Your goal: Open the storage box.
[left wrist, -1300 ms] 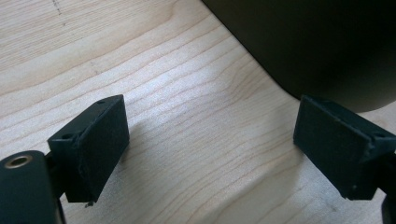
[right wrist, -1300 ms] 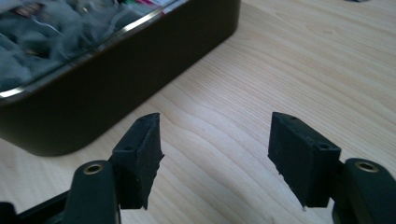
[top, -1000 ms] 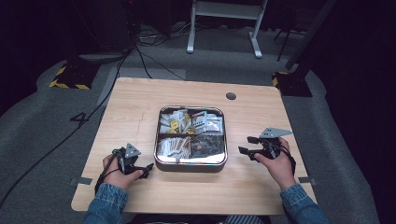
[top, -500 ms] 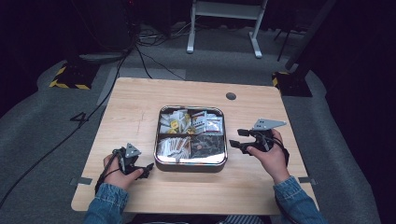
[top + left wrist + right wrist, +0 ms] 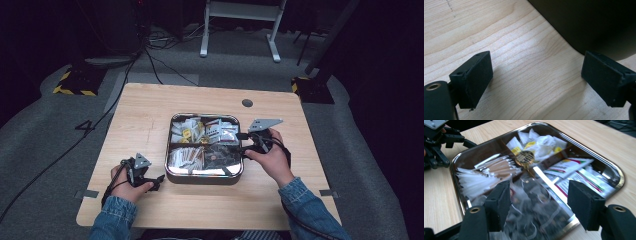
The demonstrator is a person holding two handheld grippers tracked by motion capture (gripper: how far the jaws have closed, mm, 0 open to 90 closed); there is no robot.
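Metal tray (image 5: 172, 150) sits mid-desk (image 5: 145, 110), square with rounded corners, divided into four compartments of packets. The right gripper (image 5: 241, 142) hangs over the tray's right edge, its fingers (image 5: 499, 202) apart and empty, aimed at the near-right compartment, where clear dark sachets (image 5: 534, 205) lie in a loose, crinkled heap. The far compartments hold white and yellow packets (image 5: 187, 131) and red-and-white printed packets (image 5: 574, 173); the near-left one holds pale wrapped sticks (image 5: 496, 167). The left gripper (image 5: 159, 181) rests low on the desk just beside the tray's near-left corner, fingers (image 5: 475, 77) wide apart with bare wood between them and the tray's dark wall (image 5: 596, 27) close ahead. The step in hand looks like picking one sachet from the near-right heap. To do it well, the right gripper would likely need to come down steeply, single out one sachet by a raised edge or corner rather than its flat middle, and close gently, since the film looks slippery and several may lift together. Keeping clear of the centre divider (image 5: 549, 178) and the polished rim matters, as a finger striking either could shove the tray. The left gripper seems well placed to brace the tray's wall if it slides.
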